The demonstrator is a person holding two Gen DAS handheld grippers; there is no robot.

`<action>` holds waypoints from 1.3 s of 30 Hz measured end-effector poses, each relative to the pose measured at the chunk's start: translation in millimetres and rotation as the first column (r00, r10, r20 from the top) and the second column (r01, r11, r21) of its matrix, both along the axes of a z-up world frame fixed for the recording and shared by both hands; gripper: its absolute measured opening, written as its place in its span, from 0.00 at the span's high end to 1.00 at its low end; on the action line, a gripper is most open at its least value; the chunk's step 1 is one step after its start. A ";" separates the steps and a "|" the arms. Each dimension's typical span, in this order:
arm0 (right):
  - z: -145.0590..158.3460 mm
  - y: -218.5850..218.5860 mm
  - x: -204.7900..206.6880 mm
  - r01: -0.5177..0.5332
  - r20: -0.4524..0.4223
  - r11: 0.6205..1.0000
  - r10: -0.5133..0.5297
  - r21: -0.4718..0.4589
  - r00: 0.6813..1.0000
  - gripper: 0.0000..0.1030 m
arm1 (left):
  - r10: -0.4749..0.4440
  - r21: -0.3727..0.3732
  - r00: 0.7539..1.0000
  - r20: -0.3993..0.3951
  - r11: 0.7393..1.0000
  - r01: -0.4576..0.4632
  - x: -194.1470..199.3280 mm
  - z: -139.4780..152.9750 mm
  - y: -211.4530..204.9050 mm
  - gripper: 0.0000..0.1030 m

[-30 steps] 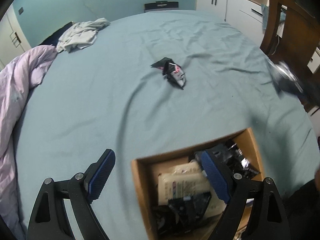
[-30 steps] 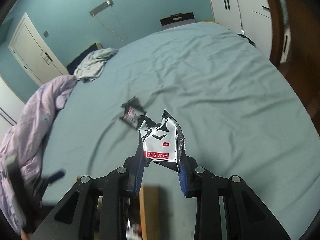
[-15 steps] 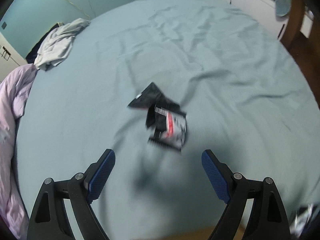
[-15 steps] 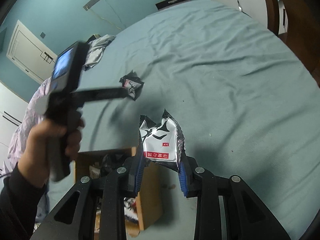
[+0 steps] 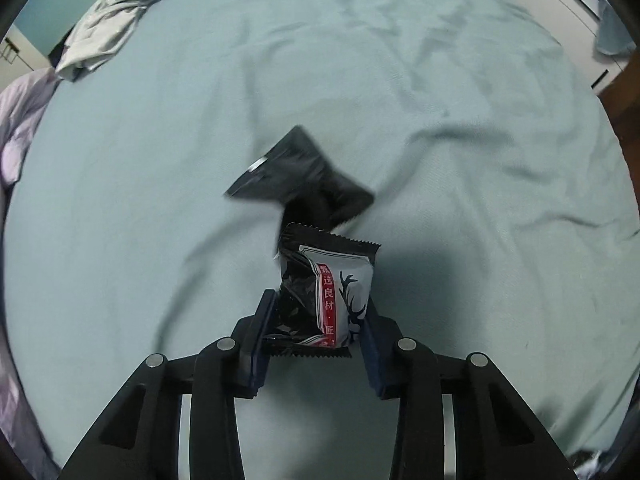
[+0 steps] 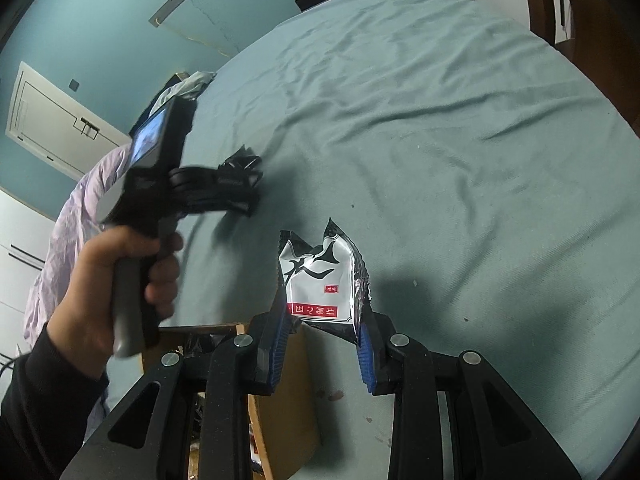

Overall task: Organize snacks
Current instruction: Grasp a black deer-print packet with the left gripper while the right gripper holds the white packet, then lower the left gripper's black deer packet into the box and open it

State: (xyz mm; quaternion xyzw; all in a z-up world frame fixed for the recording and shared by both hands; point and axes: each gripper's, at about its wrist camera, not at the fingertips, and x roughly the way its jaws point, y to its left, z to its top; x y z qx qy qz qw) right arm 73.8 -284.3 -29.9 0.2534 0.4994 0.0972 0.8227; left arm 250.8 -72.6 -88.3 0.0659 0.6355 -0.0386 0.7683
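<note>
While your left gripper (image 5: pixel 318 330) pinches a black and grey snack packet (image 5: pixel 326 290) between its blue pads, the packet's lower edge hangs over the teal bedsheet (image 5: pixel 460 160) and its left half is dark crinkled film with no readable print. Red vertical characters and a deer outline show on its right face; the bottom characters are cut off by the right finger. Just beyond it, touching or overlapping its top edge, lies a second black packet (image 5: pixel 298 174), motion-blurred, label unreadable. Far left, a crumpled grey garment (image 5: pixel 106 38) and a lilac duvet (image 5: pixel 16 128) run out of frame.

Your right gripper (image 6: pixel 322 330) has its jaws clamped on a silver-white snack packet (image 6: pixel 322 280) with black brush strokes and a red band; its text sits upside down and is too small to read. The packet stands upright above the pads. Below and left of that gripper sits a cardboard box (image 6: pixel 294 396), mostly hidden behind the gripper frame, only a side wall and slivers of dark wrappers inside showing. Left in the right wrist view, your left hand (image 6: pixel 120 280) grips the other tool's handle; that tool is blurred, its tips meeting the dark packets far left on the sheet, and you cannot tell the jaw position from here. A white door (image 6: pixel 52 120) stands against the teal wall at far left.
</note>
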 end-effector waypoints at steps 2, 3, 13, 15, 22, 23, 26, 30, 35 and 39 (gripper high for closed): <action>-2.0 5.6 -0.7 0.002 0.007 1.000 -0.002 -0.017 1.000 0.73 | -0.008 0.004 1.000 0.024 1.000 0.008 -13.4 10.3 5.1 0.65; 0.3 6.2 -4.8 0.005 0.014 1.000 -0.005 -0.030 1.000 0.73 | -0.015 0.006 0.999 0.040 1.000 0.015 -23.1 18.4 8.8 0.65; 17.0 18.6 -22.4 0.024 0.054 0.996 -0.019 -0.090 0.998 0.73 | -0.037 -0.074 0.986 0.164 0.996 0.049 -131.5 98.1 53.5 0.65; 20.0 21.5 -25.1 0.019 0.058 0.995 -0.013 -0.101 0.998 0.73 | -0.037 -0.072 0.981 0.192 0.996 0.052 -149.5 104.8 59.9 0.65; 32.4 37.2 -36.0 -0.013 0.107 0.988 0.030 -0.155 0.994 0.73 | -0.080 -0.068 0.958 0.274 0.992 0.102 -221.5 116.0 76.9 0.65; 31.7 39.2 -36.3 -0.018 0.110 0.987 0.036 -0.163 0.993 0.73 | -0.083 -0.073 0.955 0.283 0.992 0.108 -228.2 115.5 77.3 0.65; 30.6 44.5 -37.3 -0.030 0.110 0.984 0.050 -0.174 0.993 0.73 | -0.105 -0.058 0.943 0.316 0.990 0.130 -243.0 108.0 72.6 0.64; 26.3 50.3 -33.5 -0.040 0.093 0.979 0.060 -0.198 0.994 0.73 | -0.095 -0.091 0.961 0.259 0.988 0.122 -237.7 90.7 72.6 0.64; 24.5 56.7 -27.7 -0.052 0.079 0.978 0.069 -0.202 0.995 0.73 | -0.092 -0.090 0.976 0.200 0.990 0.112 -232.5 73.2 74.8 0.64; 24.5 60.1 -25.8 -0.061 0.084 0.976 0.080 -0.208 0.993 0.73 | -0.087 -0.087 0.985 0.149 0.991 0.101 -227.6 58.9 76.2 0.65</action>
